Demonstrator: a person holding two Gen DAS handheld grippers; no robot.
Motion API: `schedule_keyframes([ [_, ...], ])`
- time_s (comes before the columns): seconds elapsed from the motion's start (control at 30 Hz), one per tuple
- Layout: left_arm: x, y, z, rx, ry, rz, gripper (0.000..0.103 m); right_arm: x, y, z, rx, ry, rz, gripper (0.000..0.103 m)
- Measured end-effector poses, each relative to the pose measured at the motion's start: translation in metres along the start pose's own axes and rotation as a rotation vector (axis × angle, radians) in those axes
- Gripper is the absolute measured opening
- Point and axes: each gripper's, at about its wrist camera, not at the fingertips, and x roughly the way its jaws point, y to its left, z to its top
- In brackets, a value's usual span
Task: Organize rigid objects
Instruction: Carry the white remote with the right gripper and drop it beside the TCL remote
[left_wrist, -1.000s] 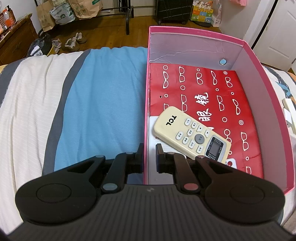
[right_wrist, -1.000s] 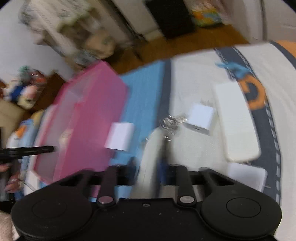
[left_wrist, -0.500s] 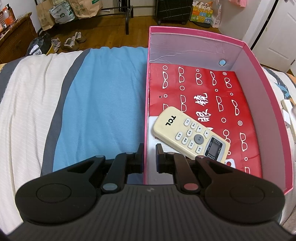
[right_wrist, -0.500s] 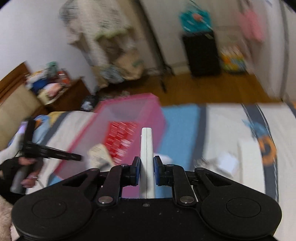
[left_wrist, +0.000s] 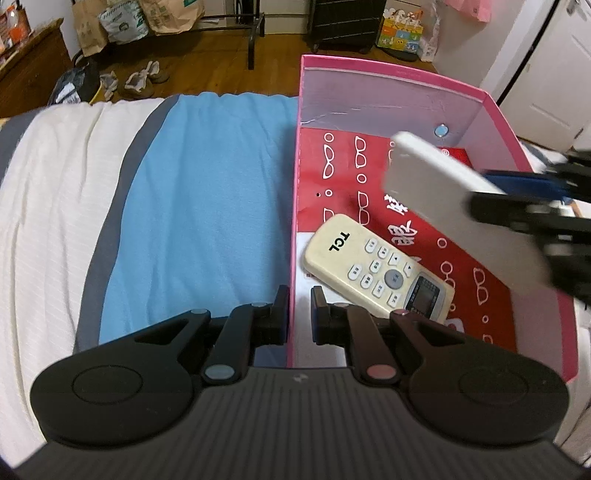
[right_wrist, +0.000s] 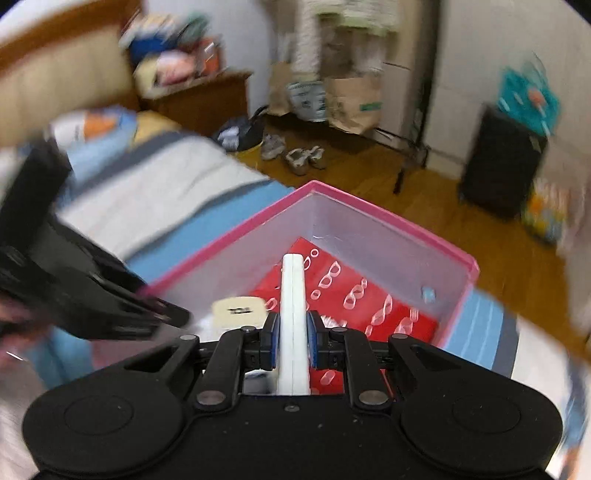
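Bedroom scene: bed (left_wrist: 192, 206) with a striped blue and cream cover carries the pink box (left_wrist: 388, 79), taken as the landmark. Left of the box the cover lies bare, so there is open room on that side. Left claw (left_wrist: 295, 314) is nearly closed astride the box's left wall, clamping it and, by my reading, steadying the box. Inside the box a cream TCL remote (left_wrist: 376, 267) already rests on the red printed sheet (left_wrist: 487, 280): one item stowed. Right of the remote, the right claw (right_wrist: 291, 341) grips a flat white slab (right_wrist: 293, 295) edge-up, above the box interior, not yet set down. Far end of the box floor is free; walls stand tall, so entry is from above.
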Motion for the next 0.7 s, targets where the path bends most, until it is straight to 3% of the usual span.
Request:
schedule_keyframes([
  [0.13,0.0,0.001,0.0,0.001,-0.007,-0.01,0.009,0.028,0.02,0.007,-0.288,0.018,-0.116,0.019],
  [0.3,0.001,0.003,0.001,-0.005,-0.007,-0.022,0.009,0.045,0.034,0.004,-0.501,0.081,-0.192,0.019],
  [0.37,0.001,0.004,0.001,-0.005,-0.006,-0.025,0.009,0.045,0.038,0.0,-0.534,0.112,-0.166,0.019],
  [0.5,0.001,0.005,0.001,-0.007,-0.006,-0.028,0.009,0.04,0.034,0.005,-0.468,0.153,-0.079,0.018],
  [0.7,0.0,0.004,0.001,-0.004,-0.006,-0.027,0.009,0.009,-0.01,0.017,-0.082,0.181,0.109,0.035],
])
